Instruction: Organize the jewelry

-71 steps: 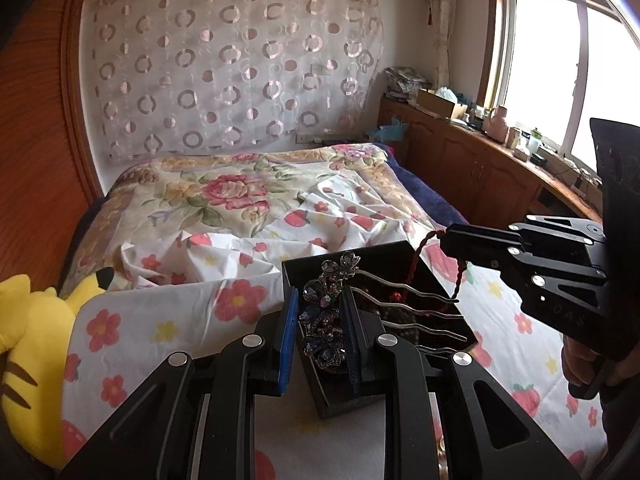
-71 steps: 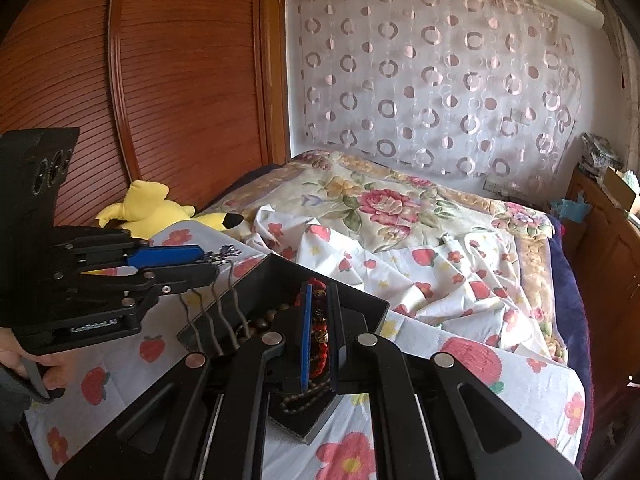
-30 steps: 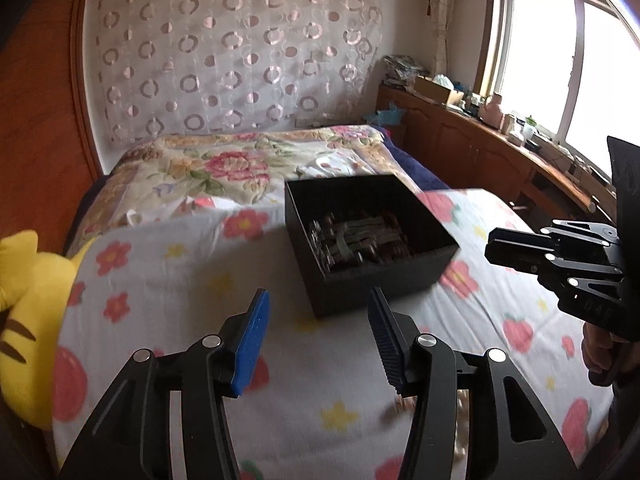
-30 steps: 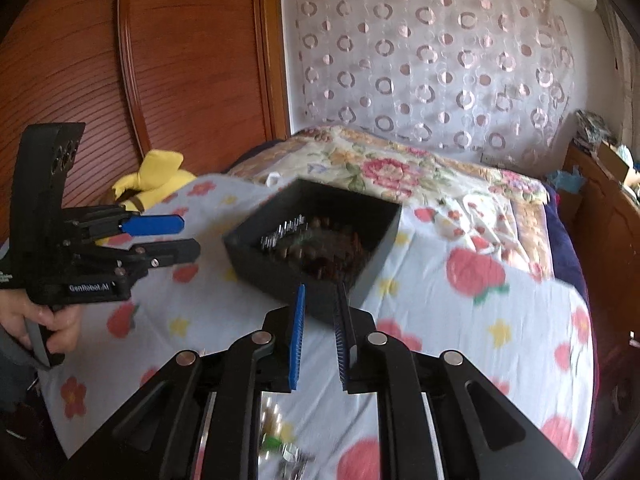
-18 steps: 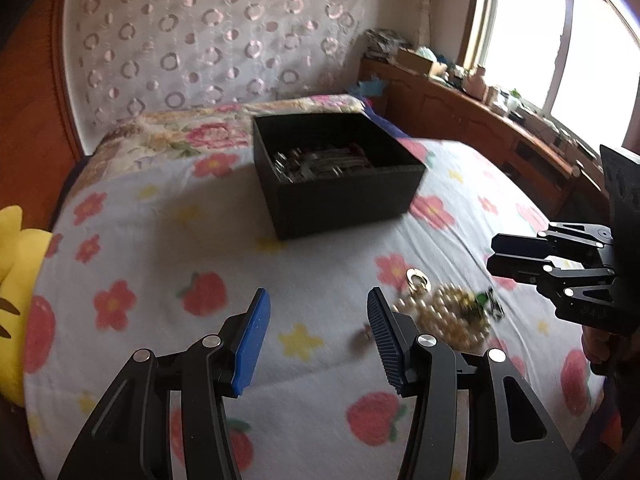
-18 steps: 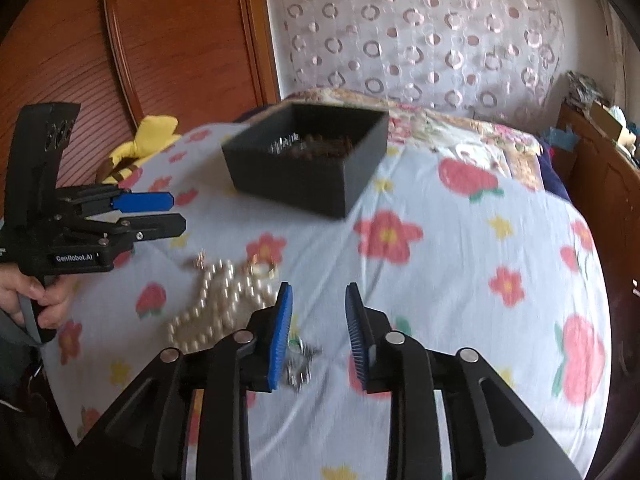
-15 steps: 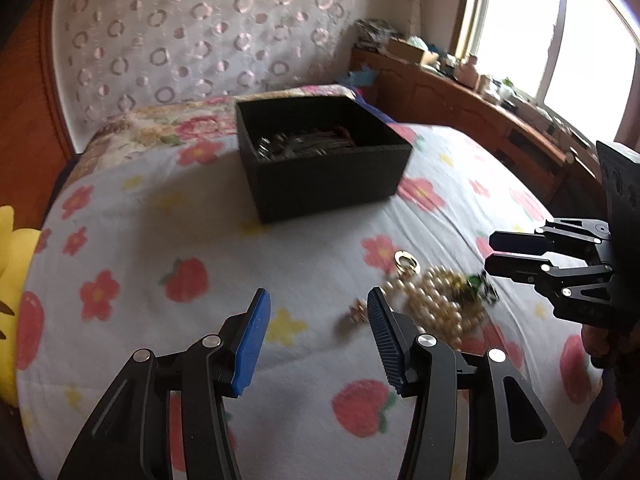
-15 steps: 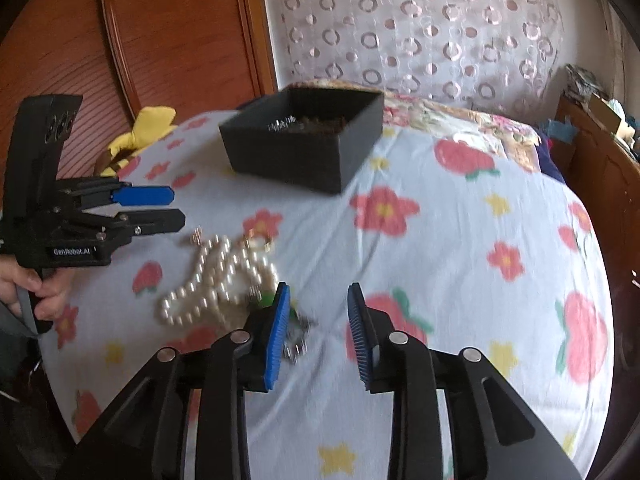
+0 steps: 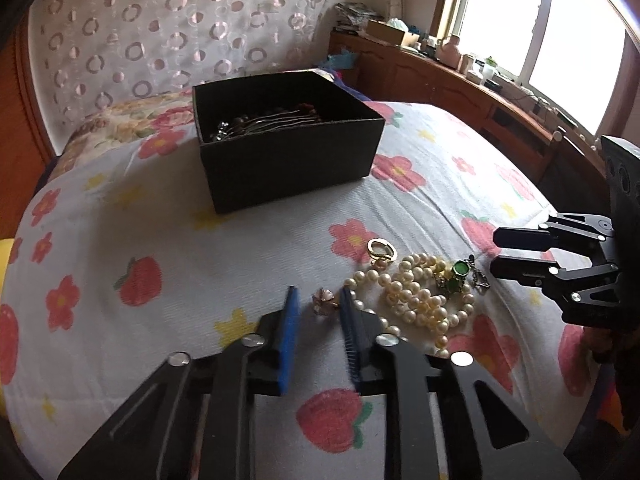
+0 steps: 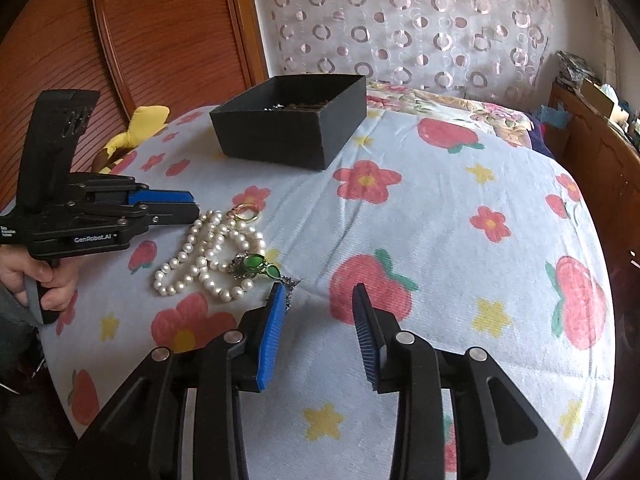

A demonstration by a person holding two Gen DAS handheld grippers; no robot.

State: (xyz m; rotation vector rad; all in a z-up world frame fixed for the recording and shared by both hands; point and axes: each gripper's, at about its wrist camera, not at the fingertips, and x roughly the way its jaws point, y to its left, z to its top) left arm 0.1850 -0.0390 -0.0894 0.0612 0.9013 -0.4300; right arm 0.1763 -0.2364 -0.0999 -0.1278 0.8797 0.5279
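Loose jewelry lies on the flowered sheet: a pearl necklace [image 9: 416, 292] [image 10: 208, 248], a gold ring [image 9: 382, 249] [image 10: 247, 212], a green-stone piece [image 9: 458, 274] [image 10: 256, 264] and a small pink flower piece [image 9: 325, 300]. My left gripper [image 9: 318, 296] [image 10: 196, 209] is low over the sheet, and its jaws are closing with the pink piece between them, the left pad still apart from it. My right gripper [image 10: 319, 292] [image 9: 495, 252] is opening with nothing between its fingers, and the green piece sits just left of its left finger. Behind stands the black box [image 9: 288, 168] [image 10: 280, 136] holding hair combs and beads.
A yellow plush toy [image 10: 140, 124] lies at the bed's far left by the wooden panel [image 10: 160, 40]. A wooden cabinet [image 9: 480, 96] with clutter runs under the window. A hand [image 10: 36, 276] holds the left gripper's handle.
Both grippers released a hair comb and red beads into the box, then drew back and sank to the jewelry pile. The left jaws have narrowed around the pink piece; the right jaws have widened.
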